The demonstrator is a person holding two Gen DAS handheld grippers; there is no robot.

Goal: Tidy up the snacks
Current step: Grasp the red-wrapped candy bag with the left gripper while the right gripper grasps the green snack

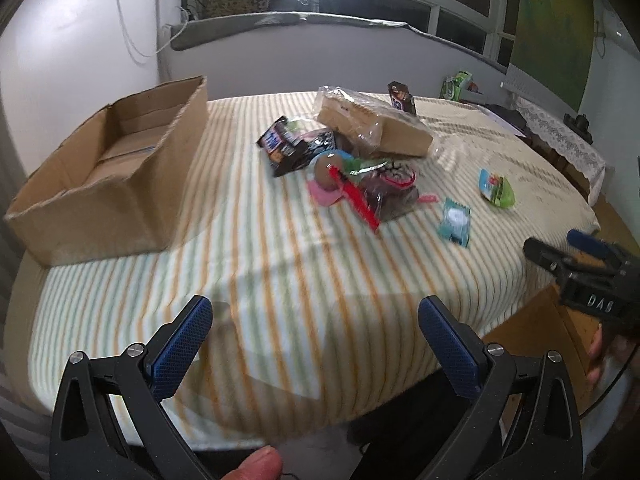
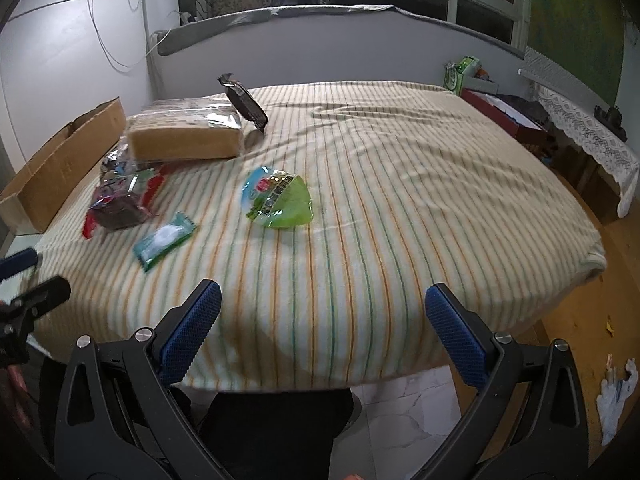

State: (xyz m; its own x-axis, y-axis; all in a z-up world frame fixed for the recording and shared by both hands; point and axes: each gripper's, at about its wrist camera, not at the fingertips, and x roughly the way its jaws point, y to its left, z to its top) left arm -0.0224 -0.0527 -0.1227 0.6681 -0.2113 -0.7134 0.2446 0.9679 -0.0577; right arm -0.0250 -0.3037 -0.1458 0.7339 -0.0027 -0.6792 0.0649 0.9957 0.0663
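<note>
Snack pile (image 1: 344, 160) sits mid-cloth, to the right of the cardboard box (image 1: 108, 176) and well apart from it. Box interior looks bare as far as the left wrist view shows. Pile contents: a clear-wrapped tan block (image 1: 372, 124) lying on top, dark packets (image 1: 288, 144) on the box side, a red-edged bag of dark pieces (image 1: 384, 192) on the near side; finer detail is blurred.

Strays, all further from the box than the pile: teal sachet (image 2: 164, 240) just beyond the pile's near edge, green pouch (image 2: 280, 196) further out still, a dark bar (image 2: 244, 104) propped against the far end of the tan block.

Left gripper (image 1: 316, 344): jaws spread wide, nothing between the pads, hanging over the near hem of the striped cloth (image 1: 280, 280), short of everything. Right gripper (image 2: 322, 332): likewise wide apart and empty, also at the near edge.

Judgement: step in hand is the first approach; nothing boxed yet. Left is the box-side tool, so it suits the pile. Right suits the green pouch or teal sachet. Take flat sachets by an edge seam, pads low to the cloth. Lift the tan block first, or the packets under it will likely drag and scatter
</note>
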